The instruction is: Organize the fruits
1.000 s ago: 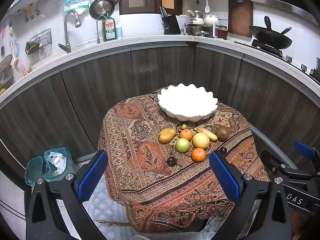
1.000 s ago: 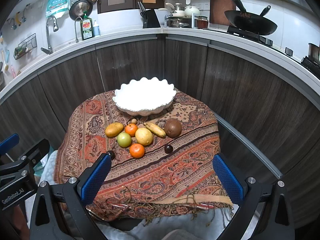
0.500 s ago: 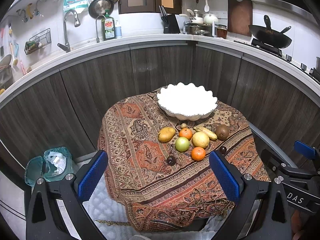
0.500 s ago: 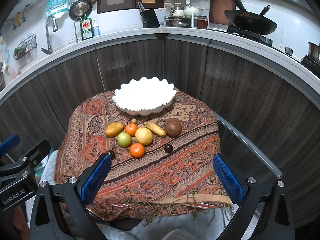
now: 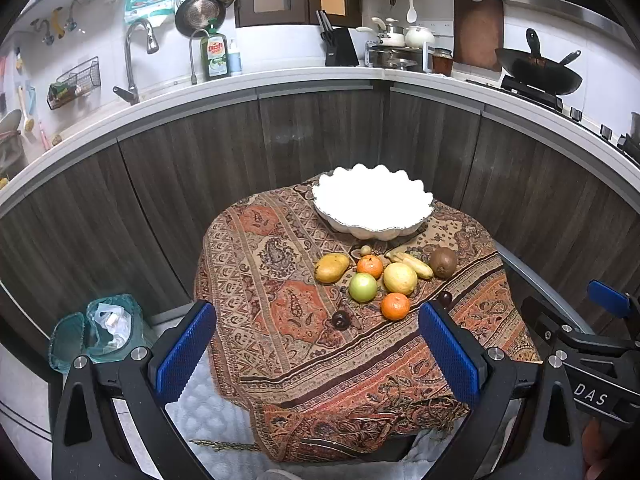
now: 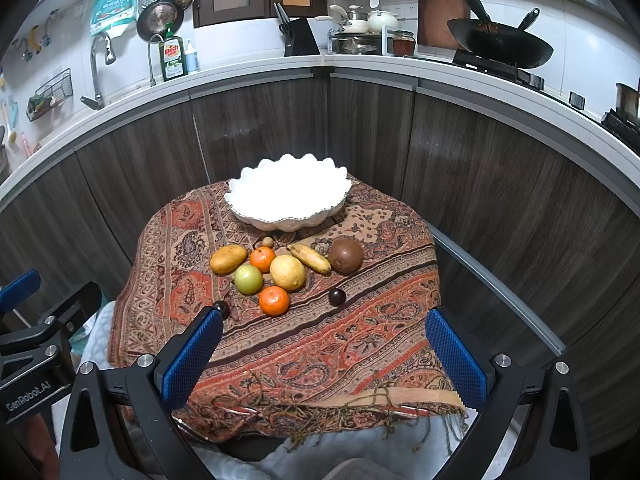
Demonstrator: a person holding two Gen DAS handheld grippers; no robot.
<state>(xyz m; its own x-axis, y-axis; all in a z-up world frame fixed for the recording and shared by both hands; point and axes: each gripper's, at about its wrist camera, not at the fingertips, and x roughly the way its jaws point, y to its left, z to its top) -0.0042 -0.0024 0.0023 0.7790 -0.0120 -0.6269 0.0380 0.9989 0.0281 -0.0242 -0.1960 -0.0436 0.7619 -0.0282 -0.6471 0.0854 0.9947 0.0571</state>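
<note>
fruits point(image 6: 280, 270) lie clustered before white bowl point(image 6: 288, 196) on patterned cloth point(image 6: 360, 340); both grippers' jaws spread, empty.

We look from two wrist cameras held back from the near edge of the table point(image 5: 280, 344), both facing the kitchen cabinets beyond it and tilted down. Our left view sits further left, our right view further right and a little nearer. Both share the white bowl point(image 6: 288, 196), the fruit cluster point(image 5: 380, 276) and the cloth; each catches the other tool at its edge
</note>
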